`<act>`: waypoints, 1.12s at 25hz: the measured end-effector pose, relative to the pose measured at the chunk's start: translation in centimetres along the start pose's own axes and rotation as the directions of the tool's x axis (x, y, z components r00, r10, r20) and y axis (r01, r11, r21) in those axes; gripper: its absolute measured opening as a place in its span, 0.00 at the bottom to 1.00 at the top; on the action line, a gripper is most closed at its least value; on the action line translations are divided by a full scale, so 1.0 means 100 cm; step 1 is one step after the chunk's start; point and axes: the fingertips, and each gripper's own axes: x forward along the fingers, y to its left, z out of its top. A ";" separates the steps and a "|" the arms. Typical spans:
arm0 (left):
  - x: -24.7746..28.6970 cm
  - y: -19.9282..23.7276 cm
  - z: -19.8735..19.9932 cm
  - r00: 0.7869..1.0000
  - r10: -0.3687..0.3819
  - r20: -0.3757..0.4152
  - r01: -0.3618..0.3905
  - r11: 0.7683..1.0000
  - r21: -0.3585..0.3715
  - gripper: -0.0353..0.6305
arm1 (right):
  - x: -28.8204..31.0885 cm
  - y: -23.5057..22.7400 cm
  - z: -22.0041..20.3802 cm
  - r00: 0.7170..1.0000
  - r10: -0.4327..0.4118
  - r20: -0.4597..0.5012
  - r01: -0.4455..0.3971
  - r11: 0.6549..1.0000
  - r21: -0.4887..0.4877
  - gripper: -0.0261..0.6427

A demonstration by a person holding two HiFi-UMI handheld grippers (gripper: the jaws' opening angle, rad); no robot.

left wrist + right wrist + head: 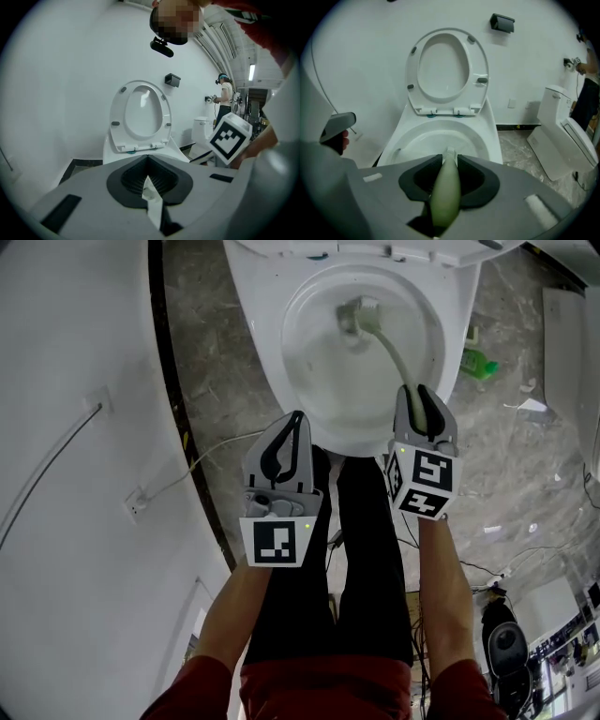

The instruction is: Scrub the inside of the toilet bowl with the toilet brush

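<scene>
Head view: right claw (419, 401) clamping brush (386, 341) handle, centre right; brush running up-left, head lying in bowl (298, 385).
Left gripper view: left claw (148, 165) resting, jaws together, empty.
Right gripper view: handle pointing ahead into bowl.

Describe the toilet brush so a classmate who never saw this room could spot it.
Start at the open white toilet bowl. The toilet brush reaches into it from the right gripper. Its long, curved pale green handle sets it apart.
</scene>
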 end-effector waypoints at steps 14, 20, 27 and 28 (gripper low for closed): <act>-0.016 0.029 -0.008 0.997 0.079 -0.010 -0.080 0.997 -0.013 0.06 | -0.004 0.076 0.041 0.991 0.127 0.030 -0.116 0.962 -0.249 0.21; -0.016 0.028 -0.007 0.997 0.073 -0.012 -0.073 0.997 -0.005 0.06 | 0.043 0.062 0.015 0.994 0.075 -0.081 -0.091 0.972 -0.217 0.21; -0.015 0.029 -0.004 0.997 0.077 -0.004 -0.077 0.997 -0.001 0.06 | 0.001 0.021 0.037 0.999 0.036 -0.011 -0.037 0.960 -0.276 0.21; -0.014 0.029 -0.003 0.997 0.076 0.000 -0.076 0.997 -0.001 0.06 | -0.007 0.011 0.041 1.000 0.026 -0.004 -0.026 0.967 -0.252 0.21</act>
